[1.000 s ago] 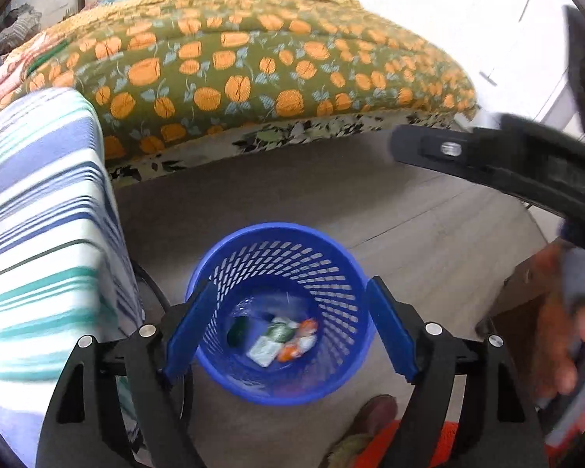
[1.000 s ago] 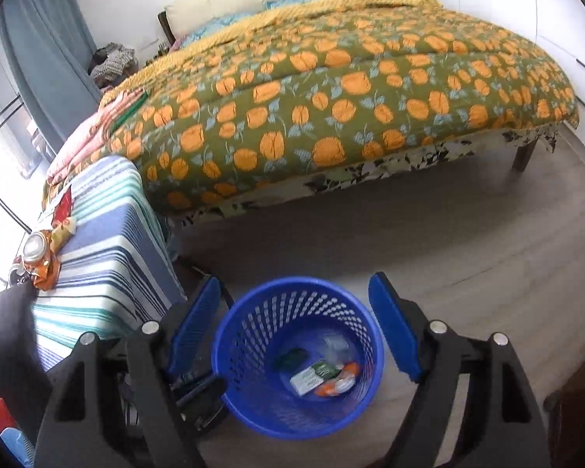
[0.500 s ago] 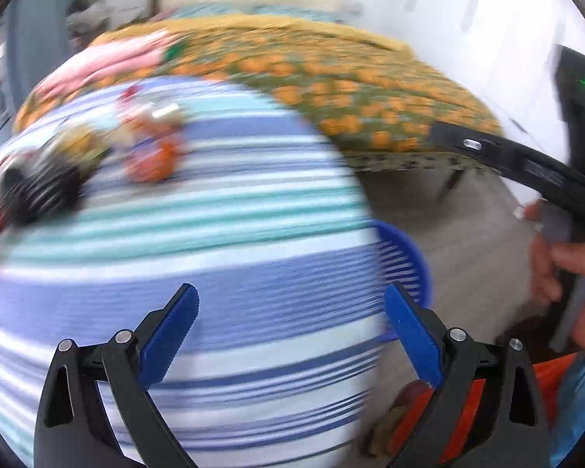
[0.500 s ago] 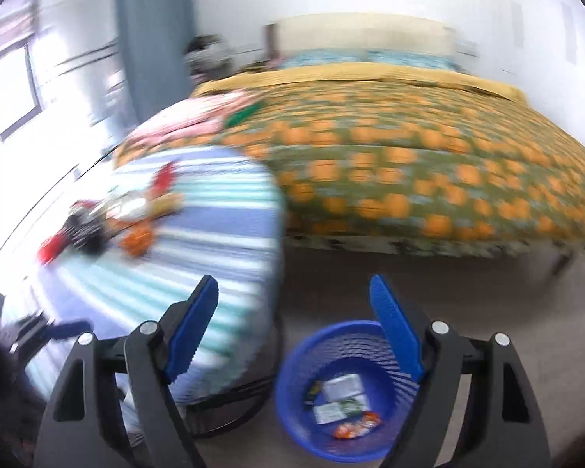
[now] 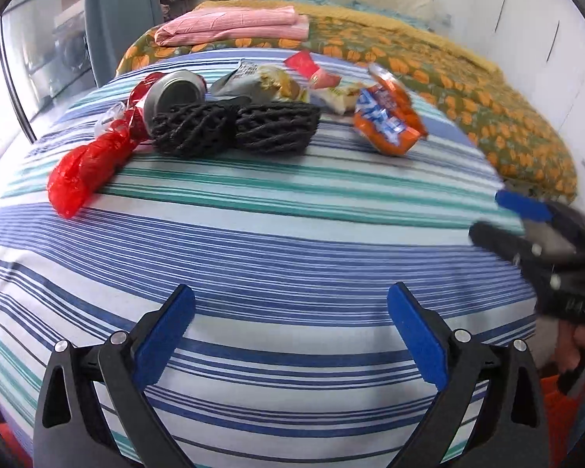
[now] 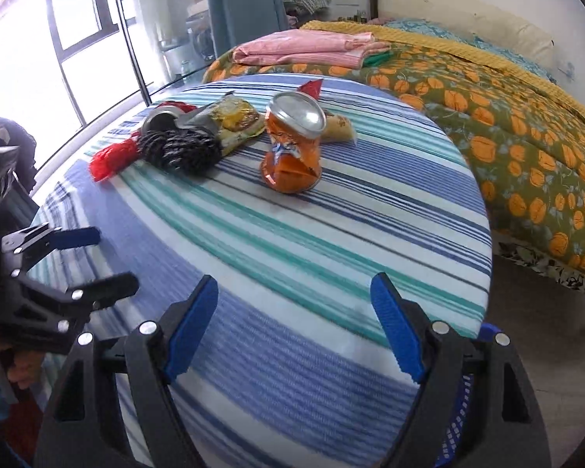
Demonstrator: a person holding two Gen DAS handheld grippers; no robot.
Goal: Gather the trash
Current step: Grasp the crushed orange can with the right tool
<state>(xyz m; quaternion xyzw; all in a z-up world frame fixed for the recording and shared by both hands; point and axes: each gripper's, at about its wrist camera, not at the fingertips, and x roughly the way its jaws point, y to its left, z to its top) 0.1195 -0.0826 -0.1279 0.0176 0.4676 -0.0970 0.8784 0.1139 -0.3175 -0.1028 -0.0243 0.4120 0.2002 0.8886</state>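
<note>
**Striped table carried the trash, both claws empty**

Striped cloth covered the round table (image 5: 292,241), beside the bed (image 6: 526,124). At its far side lay the trash: black netting (image 5: 238,126), red plastic bag (image 5: 85,167), crushed orange can (image 6: 292,148). Left claw (image 5: 290,331) was opening, nothing between; right claw (image 6: 294,327) stood apart, empty.

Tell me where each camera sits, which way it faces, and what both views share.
Left wrist: on the left gripper, angled down across the striped table toward the bed; its jaws are opening, empty; the right gripper and a hand show at the right edge.
Right wrist: on the right gripper, open and empty, facing the same table from the bed side; the left gripper shows at the left edge.
Shared: the crushed orange can, black netting, red bag.
</note>
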